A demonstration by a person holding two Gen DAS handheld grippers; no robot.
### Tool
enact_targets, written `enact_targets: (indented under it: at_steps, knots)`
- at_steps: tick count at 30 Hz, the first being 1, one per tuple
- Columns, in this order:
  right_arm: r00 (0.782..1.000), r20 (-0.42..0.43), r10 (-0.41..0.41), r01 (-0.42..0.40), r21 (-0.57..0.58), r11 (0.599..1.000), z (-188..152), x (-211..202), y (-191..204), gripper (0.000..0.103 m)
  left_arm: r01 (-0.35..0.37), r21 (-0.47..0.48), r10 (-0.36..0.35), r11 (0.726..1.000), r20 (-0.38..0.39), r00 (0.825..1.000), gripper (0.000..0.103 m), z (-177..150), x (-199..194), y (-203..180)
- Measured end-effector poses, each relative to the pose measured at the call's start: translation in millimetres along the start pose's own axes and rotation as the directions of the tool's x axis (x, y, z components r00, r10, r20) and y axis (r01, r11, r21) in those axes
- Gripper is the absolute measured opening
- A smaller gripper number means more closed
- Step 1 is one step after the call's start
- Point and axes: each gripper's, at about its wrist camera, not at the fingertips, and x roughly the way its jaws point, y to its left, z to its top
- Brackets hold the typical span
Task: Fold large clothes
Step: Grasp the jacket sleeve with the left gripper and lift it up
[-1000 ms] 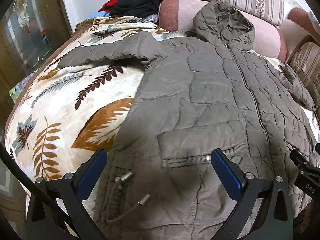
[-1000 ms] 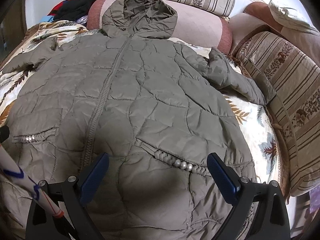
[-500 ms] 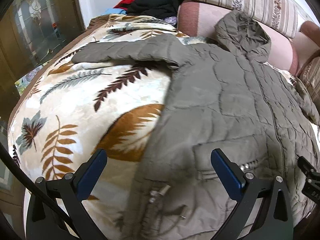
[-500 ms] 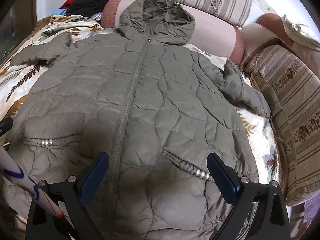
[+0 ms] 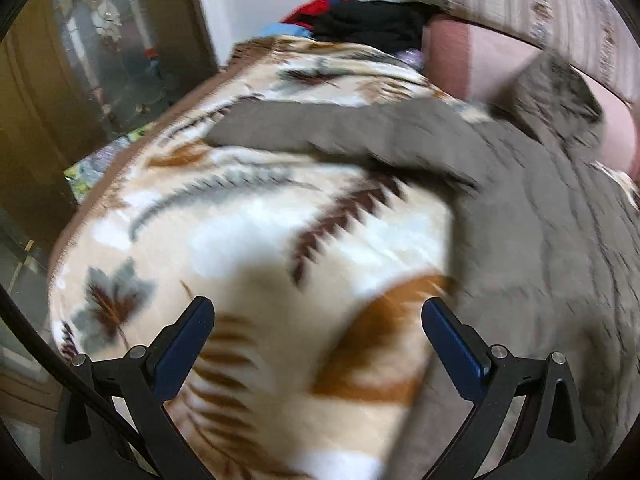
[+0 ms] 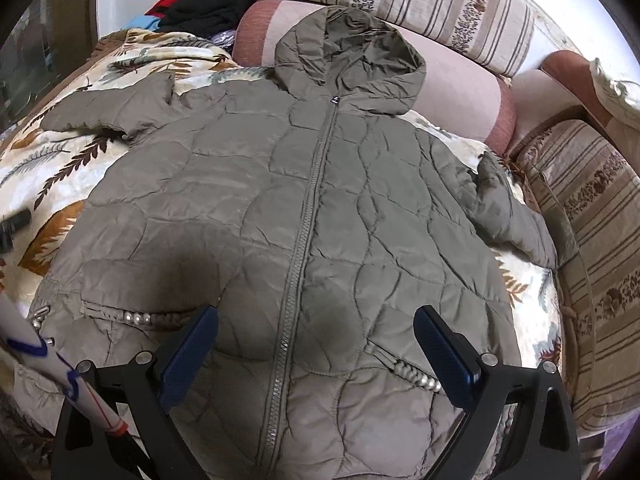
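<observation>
Both tools spread wide, empty, over jacket and leaf-print blanket.

jacket: quilted, slight-sheen cloth | blanket: plush fleece | cushions: woven striped fabric

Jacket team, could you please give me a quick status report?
Left gripper open, over the leaf blanket. Right gripper open above the jacket. Jacket flat, zipped, unfolded. Nothing lying on it.
</observation>
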Motion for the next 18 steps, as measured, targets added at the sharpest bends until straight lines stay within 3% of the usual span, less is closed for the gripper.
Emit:
enact_targets:
  at_steps: [3, 6, 12, 15, 18]
  knots:
    - [1.0, -0.017, 0.005, -0.005, 0.001, 1.0, 3, 7, 2, 0.1, -0.036, -0.035, 0.037, 0.999, 0.008, 0.999, 0.103, 29, 14, 28]
    - [1.0, -0.029, 0.01, -0.01, 0.004, 1.0, 6, 15, 3, 0.1, -0.022, -0.076, 0.023, 0.997, 0.01, 1.0, 0.103, 63, 33, 55]
    - [0.998, -0.055, 0.012, -0.011, 0.025, 1.0, 9, 30, -1, 0.1, 0.078, -0.172, -0.077, 0.982, 0.009, 0.997, 0.103, 136, 93, 110]
    - [0.997, -0.075, 0.006, -0.004, 0.029, 1.0, 8, 39, -3, 0.1, 0.148, -0.259, -0.158, 0.955, -0.016, 0.987, 0.103, 164, 133, 139]
    - [0.995, -0.099, -0.005, 0.008, 0.032, 0.999, 6, 48, -5, 0.1, 0.207, -0.373, -0.238, 0.904, -0.039, 0.97, 0.103, 178, 176, 166]
